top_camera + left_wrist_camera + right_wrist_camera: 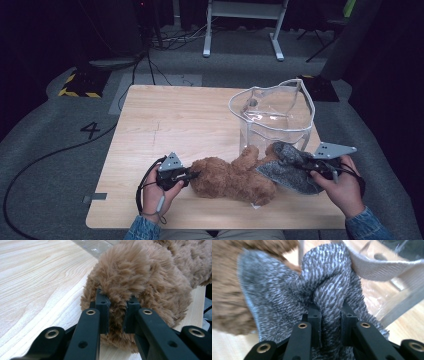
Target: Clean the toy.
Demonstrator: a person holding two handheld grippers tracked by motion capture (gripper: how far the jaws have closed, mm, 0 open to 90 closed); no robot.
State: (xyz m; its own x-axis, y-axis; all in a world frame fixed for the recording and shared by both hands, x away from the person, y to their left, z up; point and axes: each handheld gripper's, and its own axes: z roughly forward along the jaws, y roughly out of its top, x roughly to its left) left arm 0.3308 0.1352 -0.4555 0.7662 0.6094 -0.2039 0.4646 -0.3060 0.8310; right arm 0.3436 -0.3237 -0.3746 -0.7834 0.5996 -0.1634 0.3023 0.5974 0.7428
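High view, nearest edge: two hands in denim sleeves, one gripper each; left gripper (pixel 192 175), jaws pinching a tuft of the brown plush toy (pixel 232 179), which lies on its side near the front edge of the wooden table (pixel 165 120); right gripper (pixel 305 166), jaws clamped on a fold of the grey knitted cloth (pixel 287 167), which touches the toy's right end; just behind both, a clear plastic bag (pixel 272 112) with a white webbing rim stands open; beyond the table, grey floor and cables
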